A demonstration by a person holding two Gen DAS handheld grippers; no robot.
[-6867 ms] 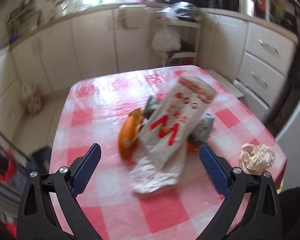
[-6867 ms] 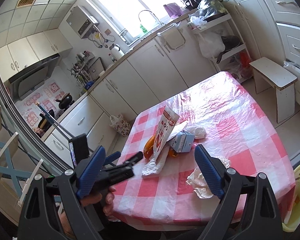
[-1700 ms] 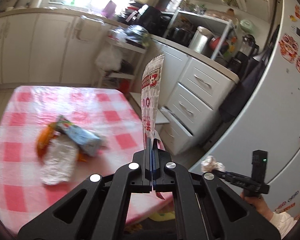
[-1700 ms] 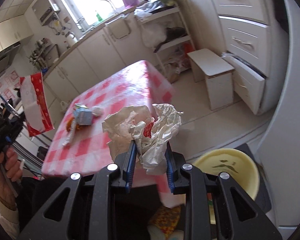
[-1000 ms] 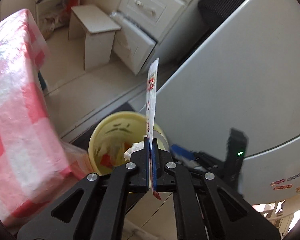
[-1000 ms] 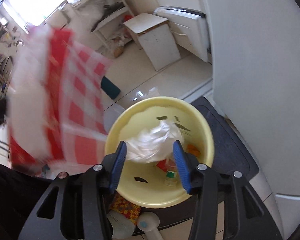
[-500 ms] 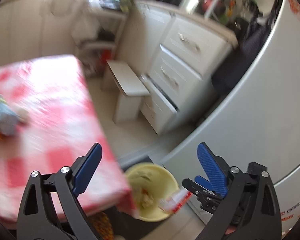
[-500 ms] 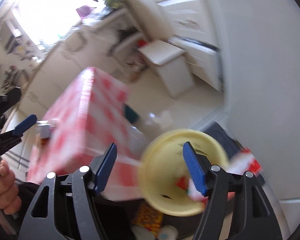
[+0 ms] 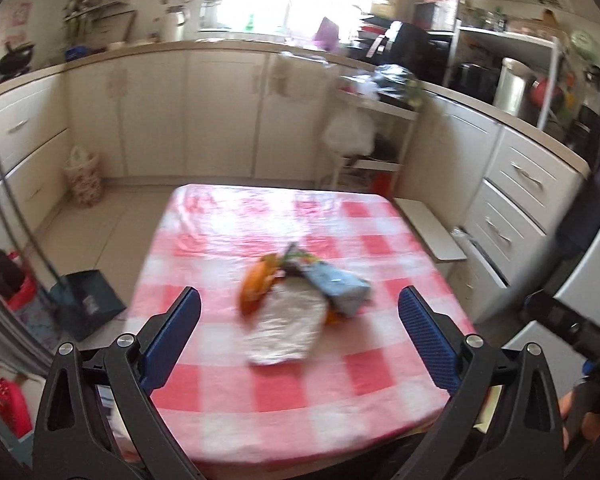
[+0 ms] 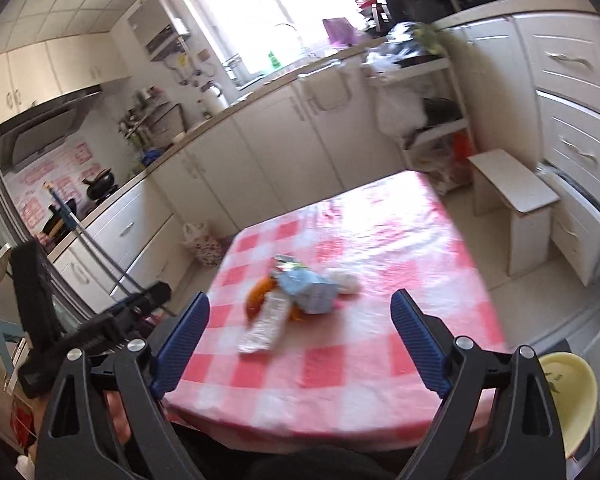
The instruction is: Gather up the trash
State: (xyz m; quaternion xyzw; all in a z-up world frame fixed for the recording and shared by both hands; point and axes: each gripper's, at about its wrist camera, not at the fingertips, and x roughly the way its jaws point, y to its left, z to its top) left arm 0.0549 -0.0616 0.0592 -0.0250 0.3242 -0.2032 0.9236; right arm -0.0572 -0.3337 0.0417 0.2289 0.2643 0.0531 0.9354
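On table, blurred trash pile; left gripper fingers wide, empty; right gripper fingers opening, empty

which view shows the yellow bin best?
Right wrist view: the yellow bin sits at the lower right past the table edge, with its rim and inside visible. In the left wrist view it is almost hidden behind the gripper; at most a pale sliver shows.

Home kitchen, cabinets, window sink
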